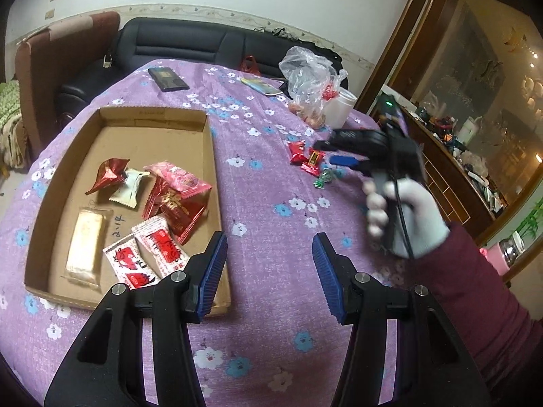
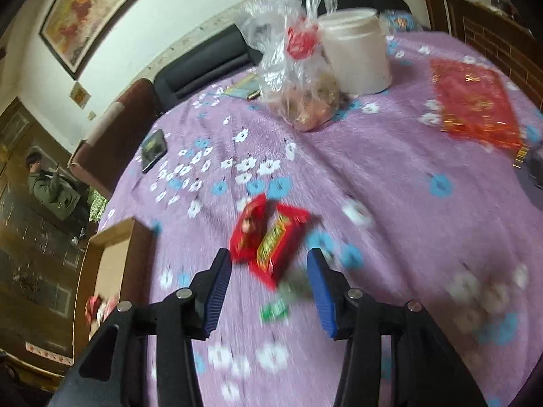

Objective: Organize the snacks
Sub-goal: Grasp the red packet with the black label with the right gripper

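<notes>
A shallow cardboard box lies on the purple flowered tablecloth and holds several wrapped snacks. My left gripper is open and empty, hovering beside the box's right wall. My right gripper is open just above two red snack packets and a green candy on the cloth. In the left wrist view the right gripper reaches over those red packets and the green candy.
A clear plastic bag of snacks and a white jar stand at the far side. A red packet lies at right. A dark phone and a booklet lie far back. A black sofa is behind the table.
</notes>
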Tool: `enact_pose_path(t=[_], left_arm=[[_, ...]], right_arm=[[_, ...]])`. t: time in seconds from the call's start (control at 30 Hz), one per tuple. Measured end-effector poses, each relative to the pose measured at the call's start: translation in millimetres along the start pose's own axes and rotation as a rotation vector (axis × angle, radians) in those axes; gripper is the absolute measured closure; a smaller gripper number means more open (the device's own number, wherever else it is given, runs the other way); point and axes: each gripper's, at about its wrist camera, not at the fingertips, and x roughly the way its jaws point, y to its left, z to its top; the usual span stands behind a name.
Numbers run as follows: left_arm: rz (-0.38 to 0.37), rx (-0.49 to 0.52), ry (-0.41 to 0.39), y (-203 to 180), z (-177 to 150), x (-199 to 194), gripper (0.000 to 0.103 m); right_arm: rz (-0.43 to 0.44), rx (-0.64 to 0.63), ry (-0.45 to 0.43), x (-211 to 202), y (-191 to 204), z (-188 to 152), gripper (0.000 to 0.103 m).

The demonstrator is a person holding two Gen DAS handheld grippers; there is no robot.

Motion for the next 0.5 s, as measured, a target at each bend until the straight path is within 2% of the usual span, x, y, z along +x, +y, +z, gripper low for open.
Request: enact_pose_path(t=[0.17, 0.2, 0.23, 0.4, 0.5], left_arm=[[0.004, -0.029, 0.019, 14, -2, 5, 0.051], [0.004, -0.033, 0.021, 16, -2, 6, 0.051], [0.003, -0.037, 0.022, 18, -2, 7, 0.051], [-0.010, -0.043, 0.025, 19, -4, 6, 0.051], [-0.019, -0.038, 0.028, 17, -6, 7, 0.051]], right_arm=[[-0.093, -0.047, 0.024, 39, 19, 10, 0.050], [-0.127, -0.088, 0.011, 40, 25, 9, 0.053], [-0.141, -0.119, 0.012, 41, 31, 6, 0.061], [-0.100, -0.126, 0.037, 24, 37, -15, 0.063], [-0.020, -0.130, 0.115, 5, 38, -45, 0.063]])
